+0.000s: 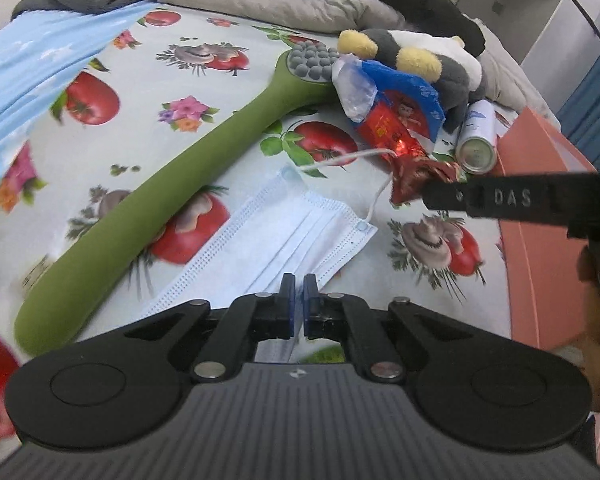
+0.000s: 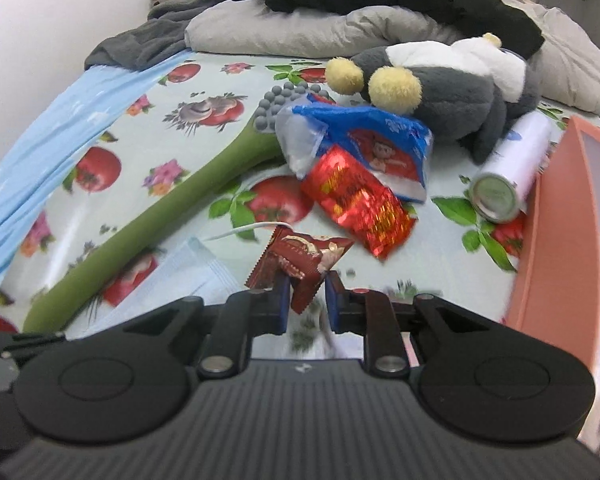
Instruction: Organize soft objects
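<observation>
Fruit-print bedsheet [image 2: 204, 208] clutter: the right gripper [image 2: 307, 293] pinches a dark red snack packet [image 2: 304, 264] by its crimped end, seemingly lifted; light, crinkly, slippery foil, best held at that seam. The left gripper [image 1: 299, 289] hovers nearly closed, empty, over the face mask [image 1: 284, 232].

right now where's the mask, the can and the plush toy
mask [image 1: 300, 232], left wrist view, middle of the pleats
can [image 2: 496, 196], right wrist view, round end face
plush toy [image 2: 452, 92], right wrist view, grey body
</observation>
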`<state>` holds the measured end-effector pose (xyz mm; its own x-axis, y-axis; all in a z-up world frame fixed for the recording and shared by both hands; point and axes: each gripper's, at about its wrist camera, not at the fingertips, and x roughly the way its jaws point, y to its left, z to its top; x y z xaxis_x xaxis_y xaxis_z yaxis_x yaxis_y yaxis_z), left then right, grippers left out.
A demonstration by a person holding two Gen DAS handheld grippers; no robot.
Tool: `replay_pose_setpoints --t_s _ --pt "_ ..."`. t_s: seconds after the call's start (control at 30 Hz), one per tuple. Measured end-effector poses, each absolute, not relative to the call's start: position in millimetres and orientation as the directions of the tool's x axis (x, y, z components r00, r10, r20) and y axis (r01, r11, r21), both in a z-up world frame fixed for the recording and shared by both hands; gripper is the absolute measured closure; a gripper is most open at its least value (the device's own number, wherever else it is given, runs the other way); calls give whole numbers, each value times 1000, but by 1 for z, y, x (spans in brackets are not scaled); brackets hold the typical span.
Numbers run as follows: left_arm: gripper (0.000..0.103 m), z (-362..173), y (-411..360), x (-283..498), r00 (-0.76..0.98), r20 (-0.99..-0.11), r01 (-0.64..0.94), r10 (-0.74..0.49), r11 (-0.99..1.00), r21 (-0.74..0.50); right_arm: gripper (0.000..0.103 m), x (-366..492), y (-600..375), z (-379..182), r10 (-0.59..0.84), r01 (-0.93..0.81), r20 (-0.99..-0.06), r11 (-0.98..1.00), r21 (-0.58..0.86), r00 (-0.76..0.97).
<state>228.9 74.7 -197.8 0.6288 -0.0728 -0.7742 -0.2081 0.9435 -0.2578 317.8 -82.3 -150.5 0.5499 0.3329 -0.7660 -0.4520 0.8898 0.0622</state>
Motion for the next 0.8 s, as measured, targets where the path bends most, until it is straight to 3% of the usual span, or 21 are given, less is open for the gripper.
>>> replay_pose_setpoints --t_s 0.4,0.8 --pt "99 -188 67 164 625 -780 -276 -24 928 -250 81 240 -107 -162 273 -423 -809 905 33 520" --pt "97 -185 66 147 631 -771 -227 -91 928 -295 74 199 -123 -175 273 -417 -845 907 66 459"
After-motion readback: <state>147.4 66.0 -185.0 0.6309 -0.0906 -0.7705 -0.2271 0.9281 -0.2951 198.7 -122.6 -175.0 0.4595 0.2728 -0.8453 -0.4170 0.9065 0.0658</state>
